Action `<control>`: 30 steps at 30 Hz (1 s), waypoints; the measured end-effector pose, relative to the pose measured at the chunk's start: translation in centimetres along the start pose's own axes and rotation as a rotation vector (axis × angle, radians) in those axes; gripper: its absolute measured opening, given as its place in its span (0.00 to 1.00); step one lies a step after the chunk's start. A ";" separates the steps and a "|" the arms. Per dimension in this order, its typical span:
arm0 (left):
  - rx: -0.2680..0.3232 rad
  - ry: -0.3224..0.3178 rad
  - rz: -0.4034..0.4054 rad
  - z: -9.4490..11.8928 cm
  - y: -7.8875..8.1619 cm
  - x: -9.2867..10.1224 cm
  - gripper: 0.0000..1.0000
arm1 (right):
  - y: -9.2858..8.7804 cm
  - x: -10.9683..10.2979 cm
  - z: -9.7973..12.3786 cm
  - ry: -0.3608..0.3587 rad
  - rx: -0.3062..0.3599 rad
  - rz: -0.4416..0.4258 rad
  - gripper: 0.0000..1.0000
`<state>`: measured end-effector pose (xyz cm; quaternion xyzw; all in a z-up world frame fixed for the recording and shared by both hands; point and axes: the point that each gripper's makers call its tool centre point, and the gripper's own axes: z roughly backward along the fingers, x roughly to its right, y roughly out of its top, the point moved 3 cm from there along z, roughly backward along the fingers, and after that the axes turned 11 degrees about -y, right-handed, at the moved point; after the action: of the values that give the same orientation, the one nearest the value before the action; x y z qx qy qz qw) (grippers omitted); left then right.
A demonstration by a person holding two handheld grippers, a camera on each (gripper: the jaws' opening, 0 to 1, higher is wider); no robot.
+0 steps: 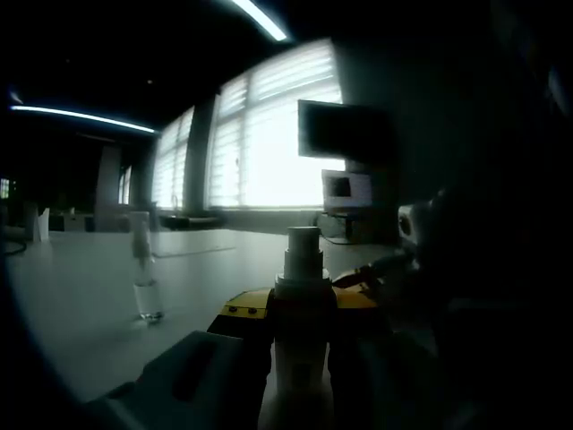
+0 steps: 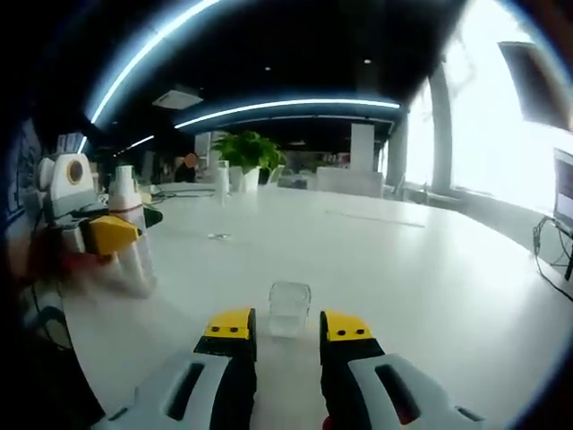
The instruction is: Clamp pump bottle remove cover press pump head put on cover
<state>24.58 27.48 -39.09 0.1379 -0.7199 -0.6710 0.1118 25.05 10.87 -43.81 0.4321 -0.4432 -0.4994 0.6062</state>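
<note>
On the white bench (image 2: 430,269) the left tool (image 1: 300,318) is clamped on the pump bottle (image 1: 302,358), and the right tool (image 2: 288,333) stands with jaws apart around the clear cover (image 2: 289,307) resting there, so pressing the bared pump head (image 1: 303,246) looks next.

Left gripper view close behind pump bottle (image 1: 300,331), facing windows (image 1: 269,134); right gripper view low over table (image 2: 430,269), sharing bottle

I see yellow tips on my grey right gripper (image 2: 286,333), a clear cover (image 2: 289,309) between them, and a white bench (image 2: 421,269) beneath.
</note>
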 end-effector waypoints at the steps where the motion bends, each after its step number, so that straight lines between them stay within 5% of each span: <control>1: 0.000 0.000 0.001 0.0 0.0 0.0 0.14 | 0.0 0.0 0.0 0.003 0.003 0.000 0.25; 23: 0.000 0.004 0.019 -0.1 0.0 -0.1 0.14 | 2.1 0.0 0.9 0.047 0.118 -0.067 0.25; 30: 0.000 0.003 0.019 -0.1 0.0 -0.1 0.14 | 4.4 -0.3 1.4 0.069 0.171 -0.092 0.25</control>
<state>24.69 27.43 -39.11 0.1321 -0.7211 -0.6696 0.1193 24.64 11.58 -39.27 0.5191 -0.4430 -0.4718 0.5583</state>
